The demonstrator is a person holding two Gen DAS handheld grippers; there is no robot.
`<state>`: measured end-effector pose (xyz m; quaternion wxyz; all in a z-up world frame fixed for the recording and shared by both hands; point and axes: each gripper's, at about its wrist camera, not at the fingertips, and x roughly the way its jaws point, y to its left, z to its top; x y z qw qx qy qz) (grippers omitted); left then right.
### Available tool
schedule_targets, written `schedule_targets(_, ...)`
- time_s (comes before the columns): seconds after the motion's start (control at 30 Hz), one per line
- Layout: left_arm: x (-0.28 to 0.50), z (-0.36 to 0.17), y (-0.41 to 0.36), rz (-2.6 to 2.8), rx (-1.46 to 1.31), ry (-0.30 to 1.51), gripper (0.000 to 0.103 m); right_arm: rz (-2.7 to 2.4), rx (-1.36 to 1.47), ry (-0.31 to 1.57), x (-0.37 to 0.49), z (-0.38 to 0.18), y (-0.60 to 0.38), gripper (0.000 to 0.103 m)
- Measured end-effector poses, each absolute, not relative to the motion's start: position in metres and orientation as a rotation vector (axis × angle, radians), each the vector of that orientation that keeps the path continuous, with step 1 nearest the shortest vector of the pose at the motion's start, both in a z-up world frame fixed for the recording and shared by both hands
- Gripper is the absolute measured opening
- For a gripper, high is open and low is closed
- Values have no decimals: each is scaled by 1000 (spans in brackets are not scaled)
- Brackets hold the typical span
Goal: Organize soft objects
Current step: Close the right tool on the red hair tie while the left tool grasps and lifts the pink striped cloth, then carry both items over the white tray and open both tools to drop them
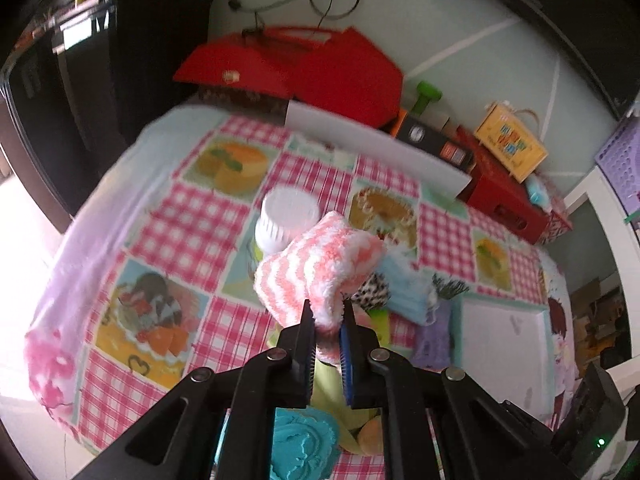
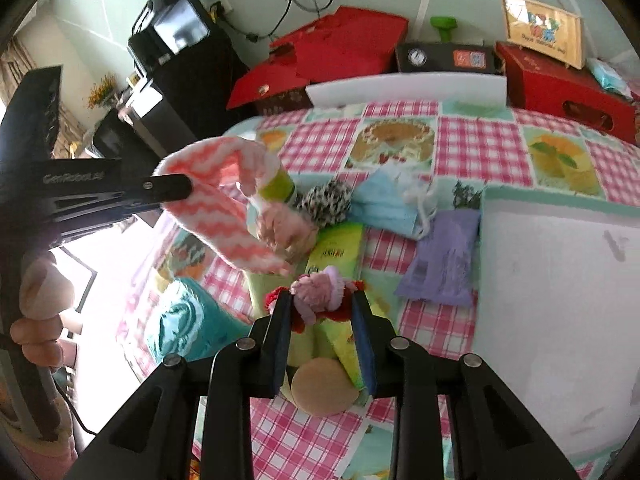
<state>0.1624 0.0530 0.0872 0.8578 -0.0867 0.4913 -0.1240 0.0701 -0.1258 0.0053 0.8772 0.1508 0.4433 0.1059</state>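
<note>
My left gripper (image 1: 327,312) is shut on one end of a fluffy pink-and-white zigzag sock (image 1: 320,264), which hangs lifted above the checked tablecloth (image 1: 192,240). The right wrist view shows the same left gripper (image 2: 172,188) at the left, with the sock (image 2: 224,220) draped from it. My right gripper (image 2: 322,300) is shut on a small fluffy pink-and-red hair tie (image 2: 318,292), held just above the table. A blue face mask (image 2: 384,204), a black-and-white fuzzy item (image 2: 326,198) and a teal towel (image 2: 184,320) lie on the cloth.
A white tray (image 2: 560,280) lies at the right beside a purple packet (image 2: 444,256). A white-capped bottle (image 1: 288,216), a green packet (image 2: 336,248) and a round wooden disc (image 2: 324,388) sit mid-table. Red boxes (image 2: 560,80) line the back. A person's hand (image 2: 40,300) is at the left.
</note>
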Motion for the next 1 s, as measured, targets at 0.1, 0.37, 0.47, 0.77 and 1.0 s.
schedule_targets(0.1,156,109,50,-266,-171,976,11,197,327,890,66,17,-138,30)
schedule_targets(0.37,138,160,20,-337,-114,869,11,68,396,814,55,37,-194,30)
schedule_targets(0.47,133,167,5,-353,-83,862,11,9,419,809,50,41,-215,30)
schedule_targets(0.77,112,191,-31,-389,4,853,11,-137,459,769,21,52,-267,30)
schedule_targets(1.0,100,162,-72,-454,3,889,11,-323,467,772,-7,45,-314,31)
